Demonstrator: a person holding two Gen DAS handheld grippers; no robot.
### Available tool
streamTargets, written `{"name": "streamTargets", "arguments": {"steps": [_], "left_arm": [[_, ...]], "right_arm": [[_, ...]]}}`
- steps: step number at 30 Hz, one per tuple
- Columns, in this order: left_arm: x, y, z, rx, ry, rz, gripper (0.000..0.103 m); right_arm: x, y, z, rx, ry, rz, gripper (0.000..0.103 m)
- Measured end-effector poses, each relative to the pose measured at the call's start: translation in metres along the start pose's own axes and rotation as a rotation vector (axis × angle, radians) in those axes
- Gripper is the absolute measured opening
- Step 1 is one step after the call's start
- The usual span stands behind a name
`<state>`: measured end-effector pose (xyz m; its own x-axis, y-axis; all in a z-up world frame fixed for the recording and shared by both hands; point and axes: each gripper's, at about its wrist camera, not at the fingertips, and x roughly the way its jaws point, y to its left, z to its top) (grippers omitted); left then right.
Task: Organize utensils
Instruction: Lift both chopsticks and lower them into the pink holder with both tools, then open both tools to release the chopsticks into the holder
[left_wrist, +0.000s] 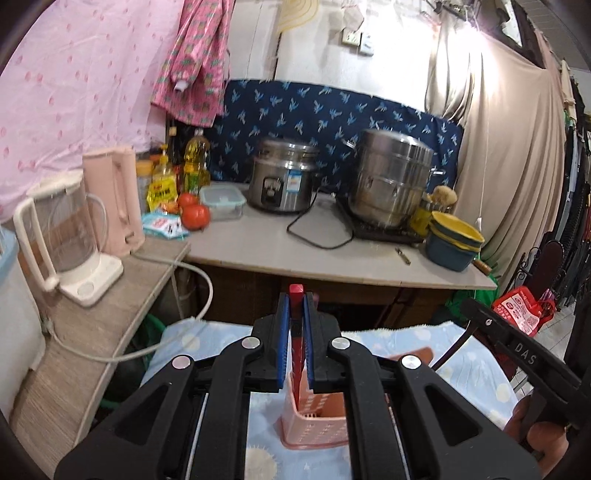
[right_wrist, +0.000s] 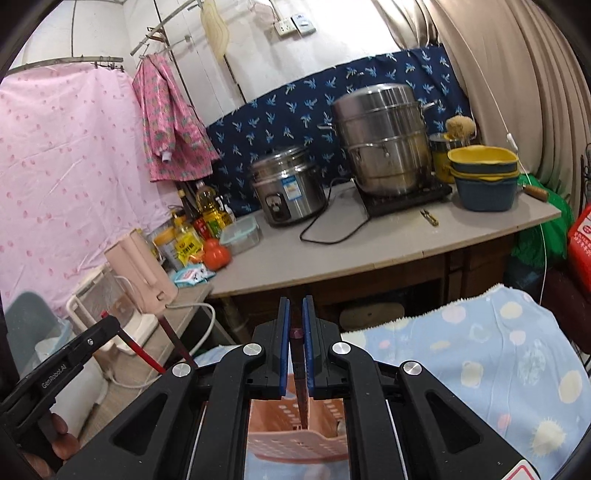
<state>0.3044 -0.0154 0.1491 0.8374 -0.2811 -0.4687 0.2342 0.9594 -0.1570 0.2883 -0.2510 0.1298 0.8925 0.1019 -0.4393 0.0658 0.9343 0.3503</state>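
Observation:
My left gripper (left_wrist: 296, 308) is shut on a red chopstick (left_wrist: 296, 317), held upright over a pink perforated utensil basket (left_wrist: 314, 424) that stands on a light blue patterned cloth (left_wrist: 476, 365). My right gripper (right_wrist: 296, 314) is shut on a dark thin chopstick (right_wrist: 301, 384) whose lower end reaches into the same basket (right_wrist: 295, 443). The left gripper with its red chopstick also shows at the lower left of the right wrist view (right_wrist: 144, 354). The right gripper's black body shows at the right of the left wrist view (left_wrist: 517, 350).
A grey counter (left_wrist: 295, 254) behind holds a rice cooker (left_wrist: 282, 177), a steel steamer pot (left_wrist: 391, 181), stacked bowls (left_wrist: 452, 240), tomatoes (left_wrist: 194, 214), oil bottles (left_wrist: 195, 158) and a lidded box (left_wrist: 221, 201). A side shelf holds a pink kettle (left_wrist: 118, 199) and a glass kettle (left_wrist: 66, 232).

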Motion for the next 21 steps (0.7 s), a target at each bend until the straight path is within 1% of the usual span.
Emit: {"name": "streamTargets", "arguments": {"steps": [1, 2, 3, 4, 5, 6, 7, 11, 14, 21], "left_arm": [[0.001, 0.002, -0.005, -0.006, 0.006, 0.003, 0.009], [0.002, 0.004, -0.008, -0.012, 0.011, 0.006, 0.009], [0.002, 0.005, -0.01, -0.018, 0.014, 0.007, 0.01], [0.001, 0.006, -0.013, -0.023, 0.018, 0.013, 0.019], [0.0, 0.007, -0.016, -0.027, 0.025, 0.024, 0.028], [-0.001, 0.007, -0.019, -0.034, 0.026, 0.037, 0.046], [-0.003, 0.007, -0.02, -0.038, 0.021, 0.045, 0.051], [-0.011, 0.006, -0.029, -0.03, 0.027, 0.06, 0.051], [-0.019, 0.005, -0.037, -0.027, 0.035, 0.063, 0.051], [-0.044, -0.002, -0.061, -0.011, 0.057, 0.067, 0.052]], "right_arm": [[0.0, -0.002, -0.002, 0.0, 0.004, -0.001, 0.007], [0.0, -0.003, -0.004, 0.0, 0.005, -0.003, 0.01], [-0.002, -0.004, -0.005, 0.002, -0.002, -0.007, 0.017], [-0.004, -0.004, -0.006, 0.001, -0.007, -0.012, 0.023], [-0.007, -0.005, -0.006, 0.001, -0.014, -0.016, 0.036], [-0.012, -0.006, -0.007, 0.0, -0.026, -0.023, 0.044], [-0.015, -0.006, -0.009, -0.002, -0.033, -0.026, 0.045], [-0.031, -0.003, -0.018, -0.04, -0.037, -0.039, 0.046], [-0.045, -0.003, -0.028, -0.061, -0.032, -0.045, 0.049], [-0.079, -0.003, -0.056, -0.084, 0.0, -0.045, 0.049]]}}
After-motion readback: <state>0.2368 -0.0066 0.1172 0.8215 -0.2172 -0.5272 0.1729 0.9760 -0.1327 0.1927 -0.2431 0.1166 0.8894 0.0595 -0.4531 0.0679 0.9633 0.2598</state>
